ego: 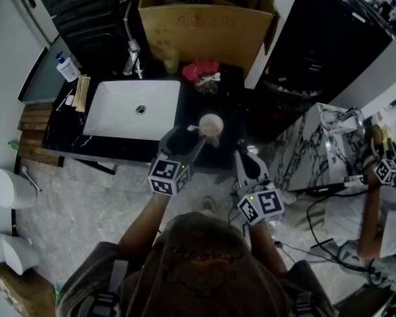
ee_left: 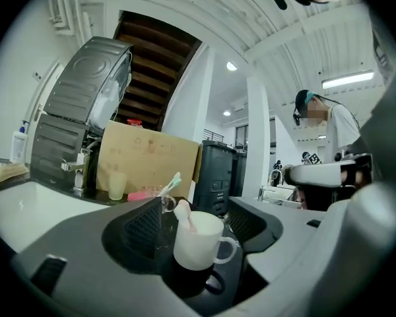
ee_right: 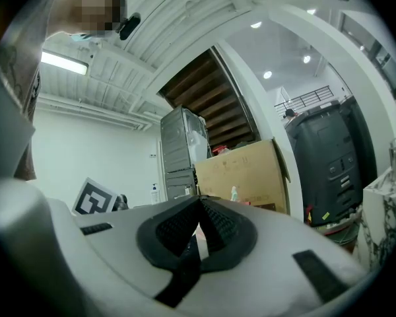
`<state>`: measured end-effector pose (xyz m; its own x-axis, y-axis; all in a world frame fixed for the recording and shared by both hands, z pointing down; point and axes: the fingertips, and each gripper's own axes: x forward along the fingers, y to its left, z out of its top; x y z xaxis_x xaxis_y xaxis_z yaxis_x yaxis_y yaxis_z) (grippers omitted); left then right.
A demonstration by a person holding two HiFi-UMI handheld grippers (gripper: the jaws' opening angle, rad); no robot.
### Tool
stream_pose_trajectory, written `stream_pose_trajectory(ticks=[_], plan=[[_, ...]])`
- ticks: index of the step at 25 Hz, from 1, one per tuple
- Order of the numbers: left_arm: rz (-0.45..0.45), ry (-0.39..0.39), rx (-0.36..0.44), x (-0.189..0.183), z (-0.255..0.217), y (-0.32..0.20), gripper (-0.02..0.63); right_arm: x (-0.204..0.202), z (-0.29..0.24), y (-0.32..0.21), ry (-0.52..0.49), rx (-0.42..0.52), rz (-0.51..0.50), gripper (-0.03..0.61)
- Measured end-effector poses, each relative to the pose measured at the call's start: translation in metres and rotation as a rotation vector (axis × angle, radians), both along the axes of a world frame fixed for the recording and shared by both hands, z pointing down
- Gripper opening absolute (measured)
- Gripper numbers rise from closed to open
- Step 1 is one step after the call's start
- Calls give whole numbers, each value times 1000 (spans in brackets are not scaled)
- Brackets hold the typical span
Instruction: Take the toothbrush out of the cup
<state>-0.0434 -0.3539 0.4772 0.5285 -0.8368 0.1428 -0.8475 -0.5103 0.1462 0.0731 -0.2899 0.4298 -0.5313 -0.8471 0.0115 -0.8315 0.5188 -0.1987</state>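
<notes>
A white mug (ego: 212,128) stands on the black counter (ego: 119,147) right of the sink, with a pale pink toothbrush (ego: 194,129) leaning out of it to the left. My left gripper (ego: 190,136) is open, just in front of the mug. In the left gripper view the mug (ee_left: 199,242) sits between the two wide-apart jaws of the left gripper (ee_left: 197,210), with a gap on each side, and the toothbrush (ee_left: 183,214) rises over its rim. My right gripper (ego: 243,157) hangs off the counter's front right, away from the mug. In its own view the right gripper (ee_right: 199,209) is shut, pads together.
A white sink (ego: 133,107) with a faucet (ego: 132,59) fills the counter's left. Behind the mug are a green cup (ego: 171,63), a red object (ego: 200,69) and a cardboard box (ego: 204,18). A soap bottle (ego: 67,67) stands far left. A marble-topped table (ego: 317,147) is at the right.
</notes>
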Motion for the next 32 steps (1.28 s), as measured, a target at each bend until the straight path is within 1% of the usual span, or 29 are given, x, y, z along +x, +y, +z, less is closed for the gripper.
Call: stream_pose_trajectory(ticks=[3,8,10,14,15,17,19,22,26,28,29,32], plan=[[-1,-6,-12,2,12,-10,313,2,2,0,0,-4,5,0],[27,-25,-40,12,34,-25,311,6,5,0,0,-14,17,0],[38,-24,-33,16,37,-31,308,8,6,0,-1,-17,22,0],[52,-25,-17,20,43,-38,278,10,7,-1,-3,-23,29,0],[51,-28,-18,21,44,-39,258,10,8,-1,-3,-24,29,0],[49,-31,-11,21,44,-39,241,10,8,-1,-2,-26,29,0],[57,-30,2,23,41,-38,183,10,7,-1,-2,-25,28,0],[64,-38,15,24,42,-36,135,10,7,-1,-1,-24,25,0],[64,-36,18,25,43,-37,107,12,9,0,2,-30,27,0],[54,-35,21,24,41,-37,75,13,9,0,4,-32,28,0],[50,-34,23,24,40,-37,75,13,9,0,6,-32,29,0],[43,-25,22,25,37,-38,46,14,8,0,10,-33,33,0]])
